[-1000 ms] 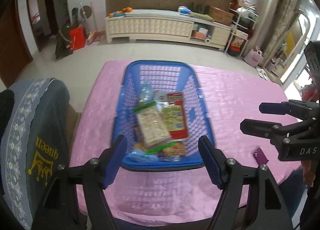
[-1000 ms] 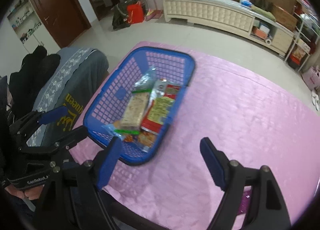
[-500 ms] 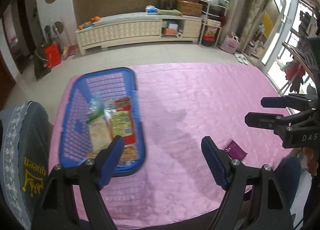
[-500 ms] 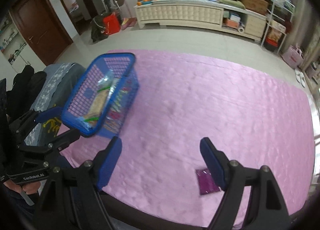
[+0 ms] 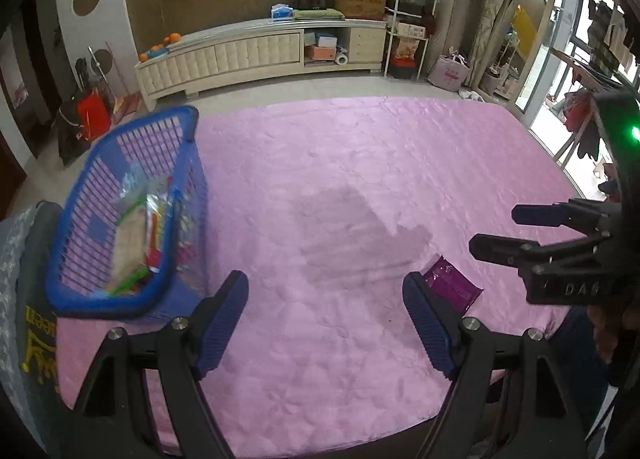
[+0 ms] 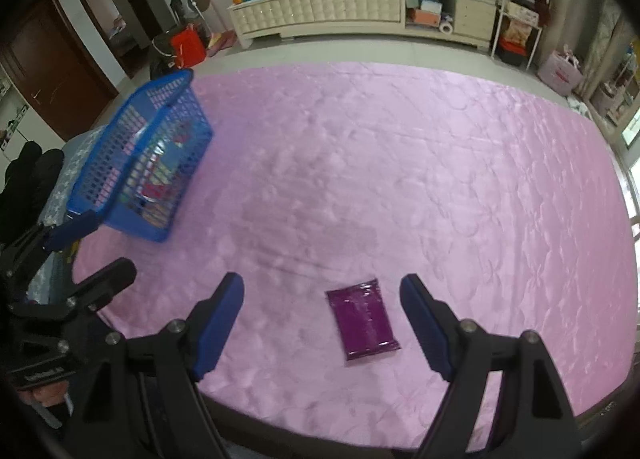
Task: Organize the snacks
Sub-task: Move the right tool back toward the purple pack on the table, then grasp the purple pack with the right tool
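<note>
**Both hand-held grippers spread above a lone purple packet**

The right hand-held gripper [image 6: 322,317] had its two blue-padded jaws spread wide, with nothing pinched between them. It pointed steeply down at the table [image 6: 440,163], which was covered by a shiny pink quilted cloth. In the right wrist view, a flat purple foil snack packet [image 6: 362,323] lay on the cloth between the two pads, nearer the right one, and touched neither. The packet sat close to the near edge of the table.

The left hand-held gripper [image 5: 324,315] was likewise spread and empty, its jaws apart over bare pink cloth. In the left wrist view the same purple packet [image 5: 452,287] lay just beyond the right pad, partly hidden behind it. The right hand-held gripper [image 5: 500,231] showed at the right edge of that view, held above the table's corner.

Well apart from the packet, at the left side of the table, stood a blue plastic lattice basket [image 5: 80,291]. It held several snack packs [image 5: 136,235], among them a pale biscuit pack and others in red and green wrappers; motion blur hid finer detail. Beside the basket, a grey fabric-covered chair back [image 5: 24,299] with yellow lettering stood against the table's left edge.
</note>
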Action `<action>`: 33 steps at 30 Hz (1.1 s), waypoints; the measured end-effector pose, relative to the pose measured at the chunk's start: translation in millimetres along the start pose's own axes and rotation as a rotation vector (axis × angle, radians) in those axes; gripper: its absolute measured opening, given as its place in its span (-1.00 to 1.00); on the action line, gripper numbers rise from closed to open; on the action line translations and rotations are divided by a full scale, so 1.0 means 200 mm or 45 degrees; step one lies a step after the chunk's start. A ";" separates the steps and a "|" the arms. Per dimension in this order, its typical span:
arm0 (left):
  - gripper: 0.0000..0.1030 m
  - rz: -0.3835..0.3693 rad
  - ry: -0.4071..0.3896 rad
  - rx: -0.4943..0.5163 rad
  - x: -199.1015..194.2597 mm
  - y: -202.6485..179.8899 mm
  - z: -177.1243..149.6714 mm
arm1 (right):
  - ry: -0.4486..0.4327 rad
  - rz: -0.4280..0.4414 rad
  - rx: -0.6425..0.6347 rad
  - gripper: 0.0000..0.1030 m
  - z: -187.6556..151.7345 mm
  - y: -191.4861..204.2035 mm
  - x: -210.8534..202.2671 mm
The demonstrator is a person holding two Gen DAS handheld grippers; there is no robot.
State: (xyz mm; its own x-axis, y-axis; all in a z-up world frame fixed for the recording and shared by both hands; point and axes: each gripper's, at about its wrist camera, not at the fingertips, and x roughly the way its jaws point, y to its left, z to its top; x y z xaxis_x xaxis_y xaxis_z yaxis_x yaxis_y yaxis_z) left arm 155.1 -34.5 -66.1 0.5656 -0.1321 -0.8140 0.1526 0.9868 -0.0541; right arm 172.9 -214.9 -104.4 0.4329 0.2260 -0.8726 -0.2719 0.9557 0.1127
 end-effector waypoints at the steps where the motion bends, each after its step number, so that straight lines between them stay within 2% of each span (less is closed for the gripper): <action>1: 0.51 -0.007 0.003 -0.008 0.02 -0.01 -0.01 | -0.052 -0.026 -0.028 0.63 -0.04 -0.01 0.00; 4: 0.51 -0.028 0.011 -0.014 0.10 -0.03 -0.05 | -0.129 -0.090 -0.104 0.63 -0.13 -0.01 0.02; 9: 0.51 0.025 -0.002 0.008 0.19 -0.06 -0.12 | -0.034 -0.074 -0.067 0.64 -0.21 -0.09 0.14; 12: 0.51 -0.015 0.036 -0.002 0.24 -0.07 -0.17 | -0.004 -0.113 -0.032 0.65 -0.24 -0.14 0.22; 17: 0.51 -0.053 0.116 -0.012 0.34 -0.07 -0.24 | 0.014 -0.106 -0.044 0.66 -0.28 -0.17 0.31; 19: 0.68 -0.035 0.132 -0.003 0.37 -0.08 -0.26 | 0.018 -0.128 -0.092 0.70 -0.27 -0.15 0.34; 21: 0.69 -0.020 0.141 0.010 0.40 -0.10 -0.26 | 0.029 -0.144 -0.119 0.77 -0.28 -0.14 0.38; 24: 0.85 -0.005 0.161 0.017 0.44 -0.11 -0.25 | 0.099 -0.082 -0.127 0.83 -0.28 -0.15 0.46; 26: 0.90 -0.003 0.177 0.014 0.47 -0.11 -0.25 | 0.113 -0.073 -0.136 0.83 -0.27 -0.15 0.49; 27: 0.99 -0.017 0.191 0.001 0.49 -0.10 -0.25 | 0.113 -0.080 -0.148 0.83 -0.27 -0.15 0.50; 33: 0.99 -0.004 0.217 -0.035 0.55 -0.05 -0.24 | 0.076 -0.084 -0.202 0.80 -0.27 -0.13 0.52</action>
State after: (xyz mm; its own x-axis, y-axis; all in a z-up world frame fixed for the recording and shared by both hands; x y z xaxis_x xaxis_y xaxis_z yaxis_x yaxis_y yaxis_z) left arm 177.3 -53.9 -183.7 0.4192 -0.1200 -0.8999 0.1312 0.9888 -0.0708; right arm 178.4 -226.5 -223.5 0.4039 0.1474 -0.9028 -0.3786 0.9254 -0.0183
